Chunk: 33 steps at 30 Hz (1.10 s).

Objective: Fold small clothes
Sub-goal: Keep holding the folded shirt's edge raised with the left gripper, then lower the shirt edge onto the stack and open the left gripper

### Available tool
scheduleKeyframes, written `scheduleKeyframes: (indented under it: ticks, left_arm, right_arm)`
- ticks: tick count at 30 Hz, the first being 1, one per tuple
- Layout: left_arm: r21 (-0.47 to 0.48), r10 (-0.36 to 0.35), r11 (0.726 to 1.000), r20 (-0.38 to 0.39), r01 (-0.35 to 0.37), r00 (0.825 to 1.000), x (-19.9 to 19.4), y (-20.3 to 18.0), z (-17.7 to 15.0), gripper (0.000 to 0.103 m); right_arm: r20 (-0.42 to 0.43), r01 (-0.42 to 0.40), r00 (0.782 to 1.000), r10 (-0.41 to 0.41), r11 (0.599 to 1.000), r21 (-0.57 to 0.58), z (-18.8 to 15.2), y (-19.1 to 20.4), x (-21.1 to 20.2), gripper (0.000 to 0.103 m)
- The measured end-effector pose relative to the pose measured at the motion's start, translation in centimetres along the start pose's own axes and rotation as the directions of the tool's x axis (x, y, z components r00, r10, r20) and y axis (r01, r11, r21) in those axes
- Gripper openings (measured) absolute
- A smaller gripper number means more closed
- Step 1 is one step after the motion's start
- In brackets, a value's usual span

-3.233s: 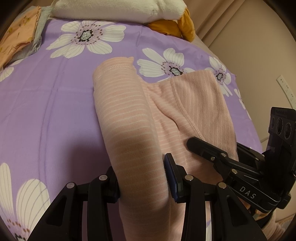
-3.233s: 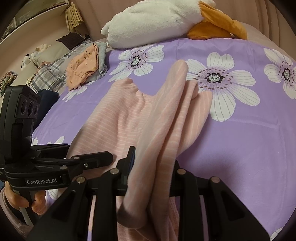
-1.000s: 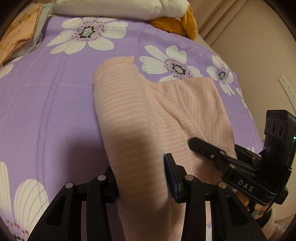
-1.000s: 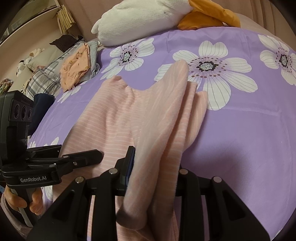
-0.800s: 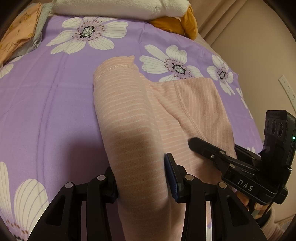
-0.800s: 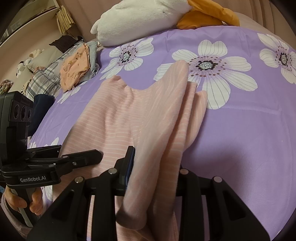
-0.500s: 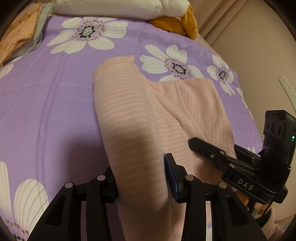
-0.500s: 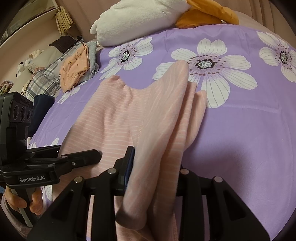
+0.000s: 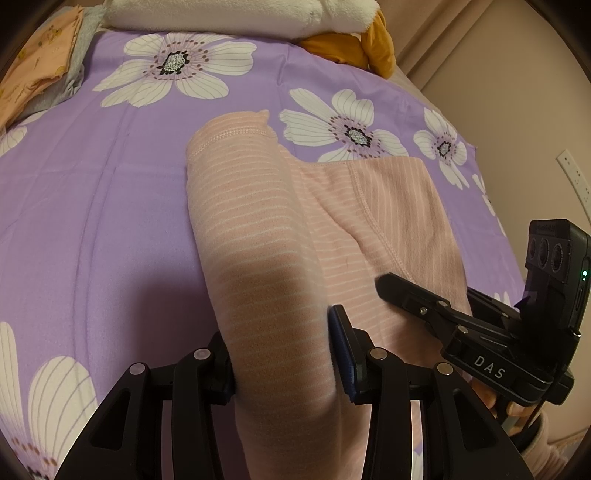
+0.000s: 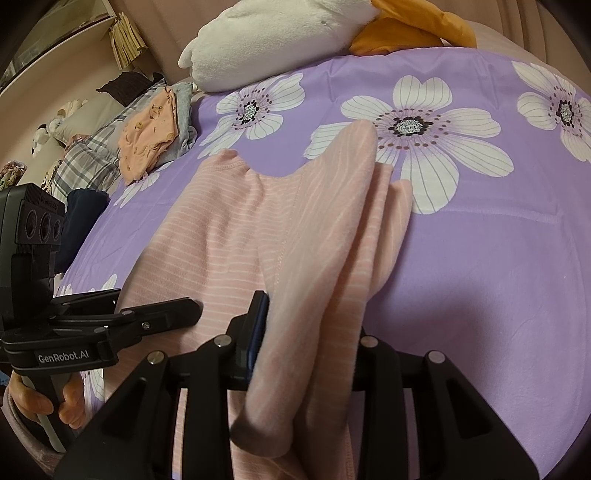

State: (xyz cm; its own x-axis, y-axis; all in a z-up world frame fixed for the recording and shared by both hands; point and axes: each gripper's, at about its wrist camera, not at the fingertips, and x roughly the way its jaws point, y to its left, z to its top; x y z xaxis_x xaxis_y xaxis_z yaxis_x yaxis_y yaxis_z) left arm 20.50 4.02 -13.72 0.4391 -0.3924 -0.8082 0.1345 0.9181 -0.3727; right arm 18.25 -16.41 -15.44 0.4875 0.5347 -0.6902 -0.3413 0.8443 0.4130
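A pink striped garment [image 9: 258,229] lies on the purple flowered bedspread [image 9: 92,192]. My left gripper [image 9: 282,350] is shut on the garment's near left edge and lifts that fold off the bed. My right gripper [image 10: 306,332] is shut on the garment's [image 10: 229,236] near right edge, a bunched fold hanging over its fingers. Each gripper shows in the other's view: the right one [image 9: 391,286] at right, the left one [image 10: 192,308] at left. The far end of the garment rests flat on the bed.
A white and orange plush toy [image 10: 295,33] lies at the head of the bed. A pile of folded clothes [image 10: 151,136], orange on top, sits at the far left beside plaid bedding. A wall [image 9: 517,92] with a socket stands to the right.
Both grippers hold the same folds throughout. The views have shifted very slightly; the garment lies much as before.
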Motion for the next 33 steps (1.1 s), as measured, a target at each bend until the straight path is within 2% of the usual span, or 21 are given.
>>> scheduleKeyframes:
  ticks: [20,24,33]
  left_arm:
    - [0.000,0.001,1.000,-0.001,-0.001,1.000,0.0,0.0,0.1,0.041]
    - [-0.001,0.014,1.000,0.001,-0.014,1.000,0.1,0.1,0.0,0.046]
    - [-0.010,0.051,0.999,0.014,-0.051,0.999,-1.2,0.9,-0.7,0.049]
  right_arm:
    - [0.000,0.003,1.000,-0.003,1.000,0.017,-0.1,-0.7,0.1,0.037]
    - [0.003,0.007,1.000,-0.007,0.999,0.031,-0.2,-1.1,-0.3,0.040]
    - [0.019,0.020,1.000,-0.021,0.997,0.070,-0.4,-2.4,-1.6,0.044]
